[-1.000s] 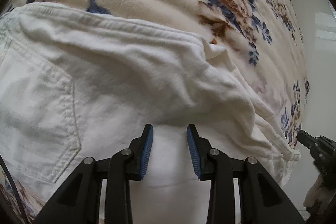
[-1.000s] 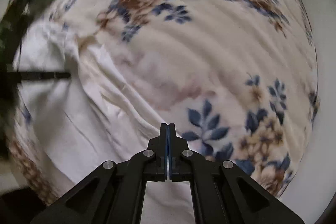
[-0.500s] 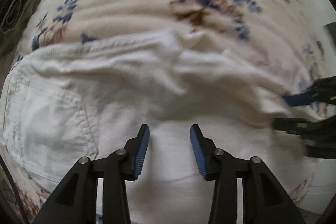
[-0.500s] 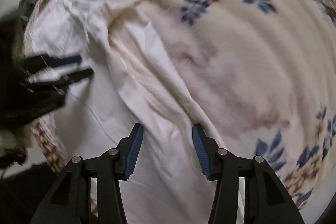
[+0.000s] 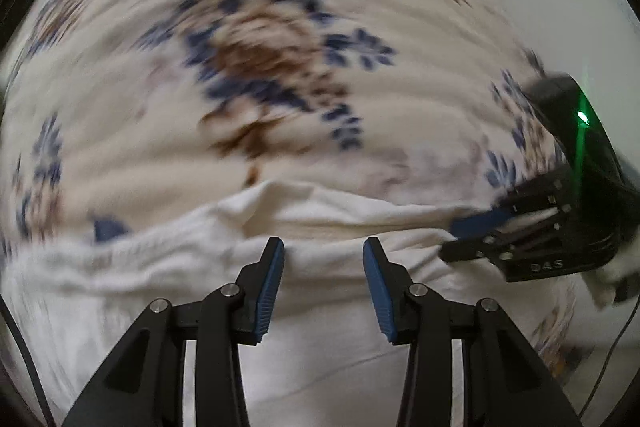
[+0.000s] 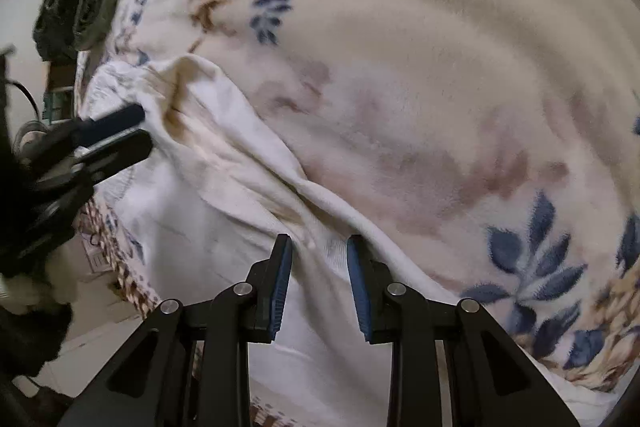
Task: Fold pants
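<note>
The white pants [image 5: 328, 291] lie spread on a cream blanket [image 5: 280, 27] printed with blue and brown flowers. In the left wrist view, which is motion-blurred, the far edge of the pants forms a raised, wrinkled ridge across the middle of the frame.

The left gripper [image 5: 323, 281] is over the white fabric with its jaws wide apart; the blue pads [image 5: 269, 289] enclose nothing. The ridge of the pants sits just beyond the fingertips.

The right gripper [image 6: 319, 281] is also open, with a moderate gap between its blue pads [image 6: 359, 283]. A fold of the pants [image 6: 224, 195] lies between and below the pads; whether the pads touch the cloth cannot be determined. From this fold, a creased edge of the pants runs diagonally up and left toward the left gripper [image 6: 120, 135].

In the left wrist view the right gripper [image 5: 472, 239] appears at the right side, at the edge of the pants.

Folded dark garments [image 6: 80, 7] lie at the blanket's upper left edge in the right wrist view.
</note>
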Demonstrator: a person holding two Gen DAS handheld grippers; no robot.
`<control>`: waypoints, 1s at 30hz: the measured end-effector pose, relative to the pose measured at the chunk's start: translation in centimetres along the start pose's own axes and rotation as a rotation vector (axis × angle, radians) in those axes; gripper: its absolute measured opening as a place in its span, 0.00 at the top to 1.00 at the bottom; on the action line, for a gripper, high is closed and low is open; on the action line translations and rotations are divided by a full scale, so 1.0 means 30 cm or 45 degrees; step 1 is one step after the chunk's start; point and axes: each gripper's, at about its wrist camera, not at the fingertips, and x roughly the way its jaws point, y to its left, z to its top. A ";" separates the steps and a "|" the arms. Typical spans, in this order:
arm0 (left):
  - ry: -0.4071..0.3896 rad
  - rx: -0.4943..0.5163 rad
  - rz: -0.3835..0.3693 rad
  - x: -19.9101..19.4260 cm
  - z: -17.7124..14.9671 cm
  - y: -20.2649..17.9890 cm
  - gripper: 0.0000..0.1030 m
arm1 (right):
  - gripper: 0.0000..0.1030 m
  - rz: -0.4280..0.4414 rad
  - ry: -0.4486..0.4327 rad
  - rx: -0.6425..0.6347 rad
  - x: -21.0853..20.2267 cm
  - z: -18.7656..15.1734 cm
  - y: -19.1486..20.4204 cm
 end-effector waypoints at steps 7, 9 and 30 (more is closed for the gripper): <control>0.096 0.412 0.119 0.122 0.053 -0.116 0.63 | 0.77 -0.173 0.020 -0.120 0.071 -0.012 0.074; 0.110 0.461 0.150 0.135 0.047 -0.122 0.63 | 0.87 -0.251 -0.005 -0.157 0.081 -0.027 0.110; 0.226 0.317 0.122 0.162 0.013 0.072 0.63 | 0.84 0.178 -0.251 0.312 -0.015 -0.106 -0.021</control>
